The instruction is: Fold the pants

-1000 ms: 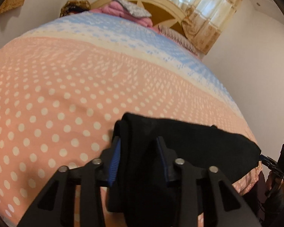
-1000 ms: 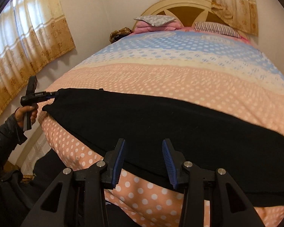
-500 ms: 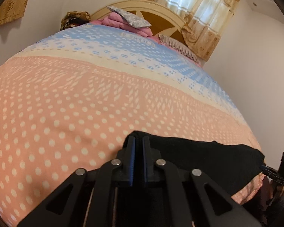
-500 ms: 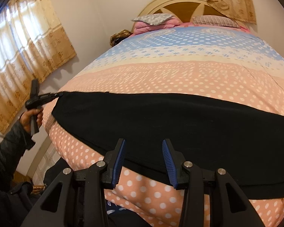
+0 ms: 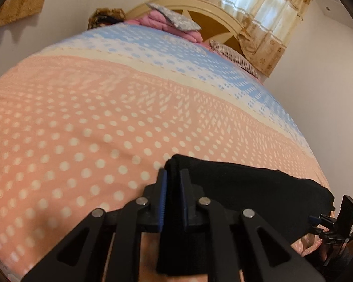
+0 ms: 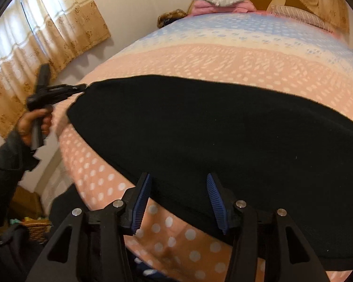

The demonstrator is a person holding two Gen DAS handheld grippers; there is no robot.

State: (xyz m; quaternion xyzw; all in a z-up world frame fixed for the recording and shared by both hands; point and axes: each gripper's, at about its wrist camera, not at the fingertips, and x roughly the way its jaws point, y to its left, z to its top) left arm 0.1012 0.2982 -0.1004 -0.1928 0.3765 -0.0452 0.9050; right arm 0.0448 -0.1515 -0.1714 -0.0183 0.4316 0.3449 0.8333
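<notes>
Pants (image 6: pixel 223 136) pinched at 1 end by left gripper (image 5: pixel 173 199); right gripper (image 6: pixel 178 202) gaping, just widened; straddle near hem squarely before clamping.

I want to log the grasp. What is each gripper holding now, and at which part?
The left gripper is shut on one end of the black pants. The right gripper holds nothing; its jaws stand open over their near edge.

The pants (image 6: pixel 223 136) are matt black cloth with a soft, slightly fuzzy nap. The bedspread (image 5: pixel 82 122) is woven cloth, dotted, lightly textured. Each claw (image 6: pixel 178 197) looks matt black plastic with ribbed blue pads (image 6: pixel 142 202) and shiny metal pins (image 5: pixel 204 201).
</notes>
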